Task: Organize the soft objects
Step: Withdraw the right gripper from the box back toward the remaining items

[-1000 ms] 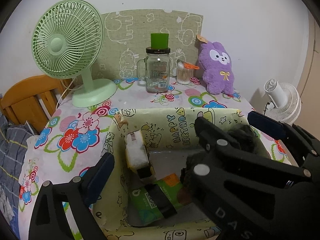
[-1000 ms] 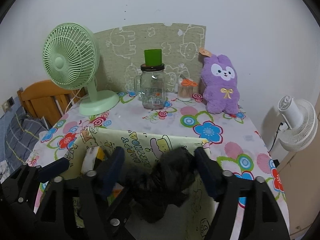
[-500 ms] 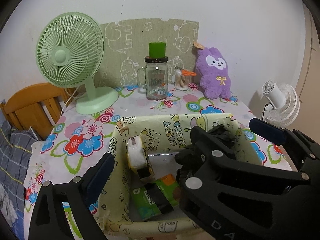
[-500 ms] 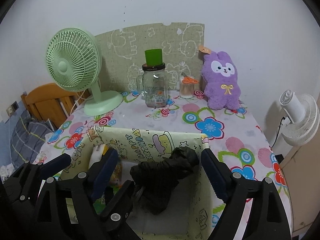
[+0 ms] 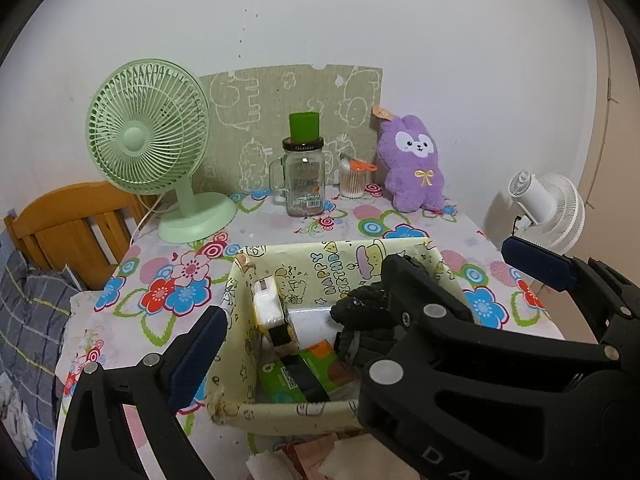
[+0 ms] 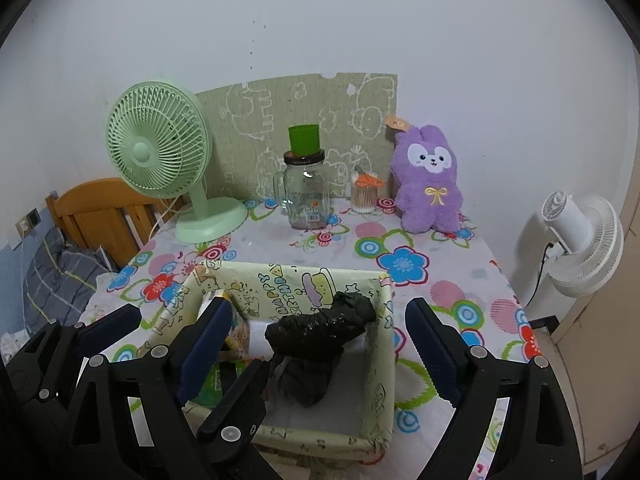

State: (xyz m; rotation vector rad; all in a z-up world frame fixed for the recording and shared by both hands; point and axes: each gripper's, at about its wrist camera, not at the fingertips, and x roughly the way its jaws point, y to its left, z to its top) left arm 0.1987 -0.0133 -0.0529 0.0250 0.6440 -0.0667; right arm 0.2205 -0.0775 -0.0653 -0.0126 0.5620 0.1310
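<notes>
A black soft cloth (image 6: 320, 332) lies in the yellow-patterned box (image 6: 384, 360), draped against its right side; it also shows in the left wrist view (image 5: 364, 312). My right gripper (image 6: 320, 340) is open above the box, its fingers apart on either side of the cloth and not touching it. My left gripper (image 5: 360, 292) is open, above the near left of the box (image 5: 240, 272). A purple plush bunny (image 6: 428, 184) sits upright at the back right of the table.
In the box lie a white packet (image 5: 270, 304) and a green packet (image 5: 296, 372). A green fan (image 6: 160, 156), a glass jar with a green cup (image 6: 306, 188) and a cotton-swab tub (image 6: 365, 196) stand at the back. A white fan (image 6: 580, 236) stands right of the table.
My right gripper opened and let go of the black cloth, which dropped into the box. Both grippers rose and pulled back from the box.
</notes>
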